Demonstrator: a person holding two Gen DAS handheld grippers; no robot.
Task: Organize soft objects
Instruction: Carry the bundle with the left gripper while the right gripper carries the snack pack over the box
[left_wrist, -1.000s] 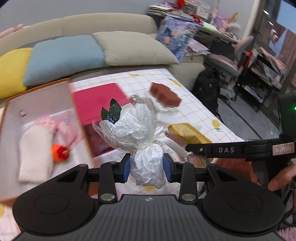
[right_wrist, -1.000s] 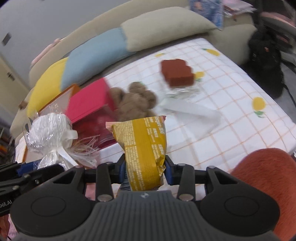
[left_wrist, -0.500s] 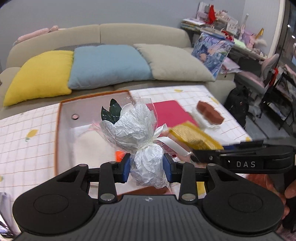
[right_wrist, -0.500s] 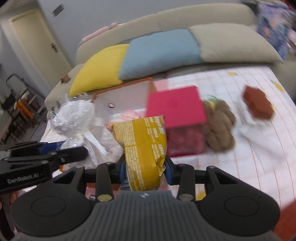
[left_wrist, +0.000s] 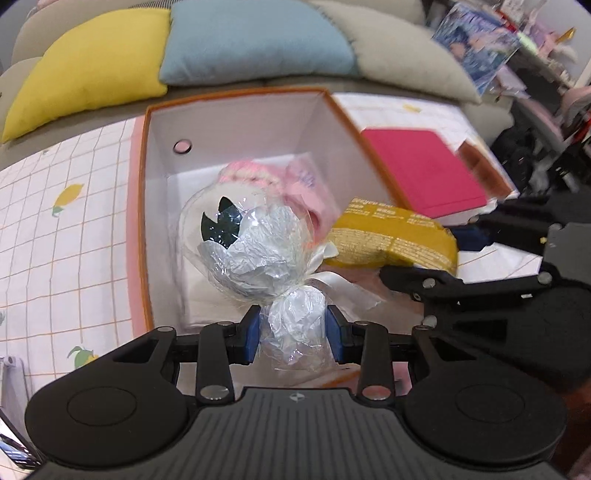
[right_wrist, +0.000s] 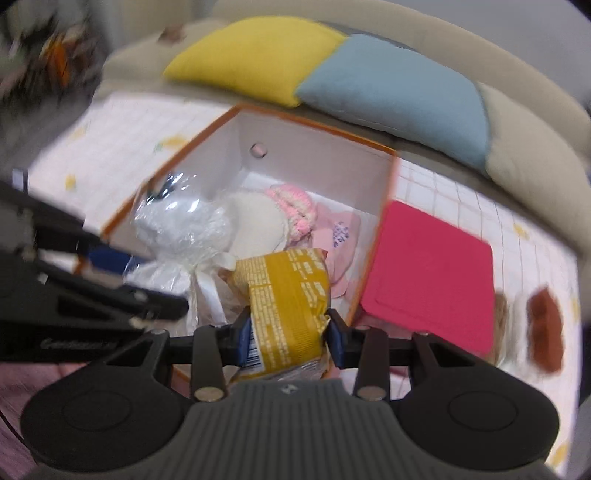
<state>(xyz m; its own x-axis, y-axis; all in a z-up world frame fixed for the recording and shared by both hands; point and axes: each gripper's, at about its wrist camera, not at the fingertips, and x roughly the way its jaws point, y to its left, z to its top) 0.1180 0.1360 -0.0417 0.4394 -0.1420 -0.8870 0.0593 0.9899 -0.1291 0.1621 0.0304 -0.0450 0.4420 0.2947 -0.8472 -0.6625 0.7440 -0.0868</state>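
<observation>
My left gripper (left_wrist: 293, 334) is shut on the neck of a silver cellophane-wrapped bundle (left_wrist: 258, 251) with a white ribbon, held over the open orange-rimmed white box (left_wrist: 236, 122). My right gripper (right_wrist: 288, 334) is shut on a yellow snack bag (right_wrist: 286, 299), held over the box's near right corner; the bag also shows in the left wrist view (left_wrist: 391, 240). In the box (right_wrist: 314, 162) lie a cream and pink knitted toy (right_wrist: 266, 218) and a pink cloth (right_wrist: 340, 236). The bundle shows in the right wrist view (right_wrist: 177, 229) at left.
A pink lid (left_wrist: 421, 170) lies right of the box on the checked cloth. A brown block (right_wrist: 545, 328) and a brown plush (right_wrist: 500, 310) sit farther right. Yellow (left_wrist: 92, 62), blue (left_wrist: 255, 40) and beige (left_wrist: 406, 48) cushions line the sofa behind.
Both grippers have swung left and down with their loads, from over the table's right side to above the open box. Neither load has been let go.
</observation>
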